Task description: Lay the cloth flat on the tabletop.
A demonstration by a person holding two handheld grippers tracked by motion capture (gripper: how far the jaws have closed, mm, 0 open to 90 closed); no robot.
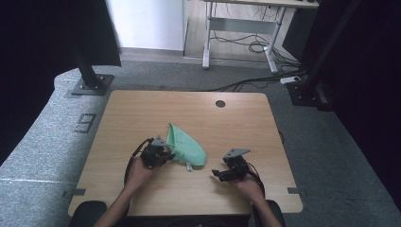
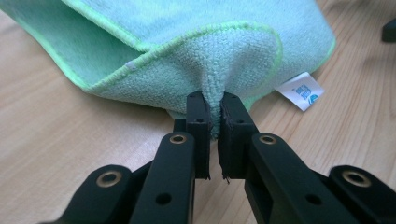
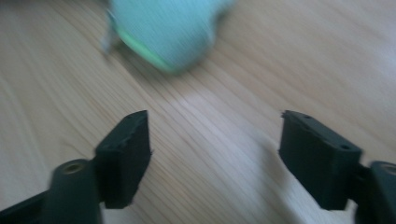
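A mint-green cloth (image 1: pixel 187 146) lies folded near the middle of the wooden table (image 1: pixel 236 118). My left gripper (image 1: pixel 166 152) is at the cloth's left edge, shut on a pinched fold of the cloth (image 2: pixel 224 60); the fold rises between the two black pads (image 2: pixel 198 116). A white label (image 2: pixel 300 91) sticks out from under the cloth. My right gripper (image 1: pixel 216 174) rests low over the table to the right of the cloth, jaws apart with bare wood between them. In the right gripper view the cloth (image 3: pixel 168 28) lies blurred ahead of the open gripper (image 3: pixel 215 135).
A round hole (image 1: pixel 220 103) sits near the table's far edge. Black frame posts stand at the far left (image 1: pixel 87 71) and far right (image 1: pixel 312 80). A desk frame with cables (image 1: pixel 241 42) stands on the floor beyond.
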